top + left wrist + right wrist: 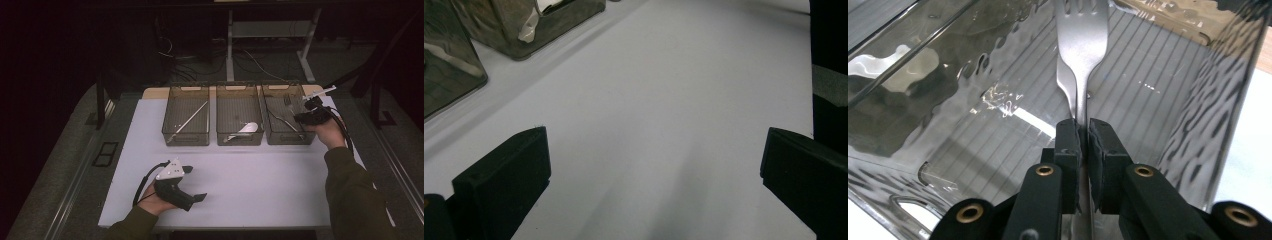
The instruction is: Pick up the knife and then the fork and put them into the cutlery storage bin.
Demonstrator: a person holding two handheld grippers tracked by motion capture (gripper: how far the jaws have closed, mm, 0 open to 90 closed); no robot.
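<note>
Holding a fork [1082, 45] by its handle, right gripper [1084, 132] clamped nearly shut, tines hanging inside the rightmost bin [272, 135]. Risked a slip from so thin a pinch, or tines knocking the bin wall on release. Left gripper [192, 185] resting wide open, empty, on the white table [260, 180].

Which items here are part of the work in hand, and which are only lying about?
In the job:
- fork, clamped in the right gripper
- right-hand bin, where the fork is held

Lying about:
- left gripper, fingers open over the white table
- middle bin with a white spoon
- left bin
</note>
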